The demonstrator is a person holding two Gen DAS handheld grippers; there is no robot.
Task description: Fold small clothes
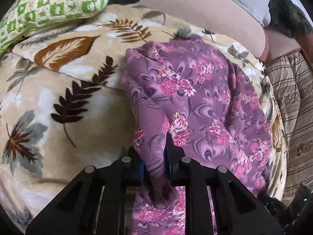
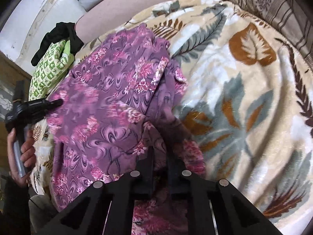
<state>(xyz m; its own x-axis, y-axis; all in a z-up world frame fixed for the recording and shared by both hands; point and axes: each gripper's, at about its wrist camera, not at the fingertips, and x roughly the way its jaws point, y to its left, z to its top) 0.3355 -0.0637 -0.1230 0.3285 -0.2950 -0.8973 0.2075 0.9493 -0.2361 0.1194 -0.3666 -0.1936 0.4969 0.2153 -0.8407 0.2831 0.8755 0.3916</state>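
A purple garment with pink flowers (image 1: pixel 205 98) lies partly bunched on a beige leaf-print blanket (image 1: pixel 58 98). My left gripper (image 1: pixel 156 156) is shut on a fold of its near edge, and cloth hangs down between the fingers. In the right wrist view the same garment (image 2: pixel 109 101) spreads to the left, and my right gripper (image 2: pixel 160 156) is shut on another bunched edge of it. The left gripper (image 2: pixel 56 102) also shows there at the far left, held in a hand, its tip pinching the cloth.
A green-and-white patterned pillow (image 1: pixel 50 4) lies at the back left on the blanket (image 2: pixel 244 98). A pink sofa back (image 1: pixel 195 5) runs behind. A brown striped quilt (image 1: pixel 293 101) borders the right side. A black cloth (image 2: pixel 58 39) lies by the pillow (image 2: pixel 49 68).
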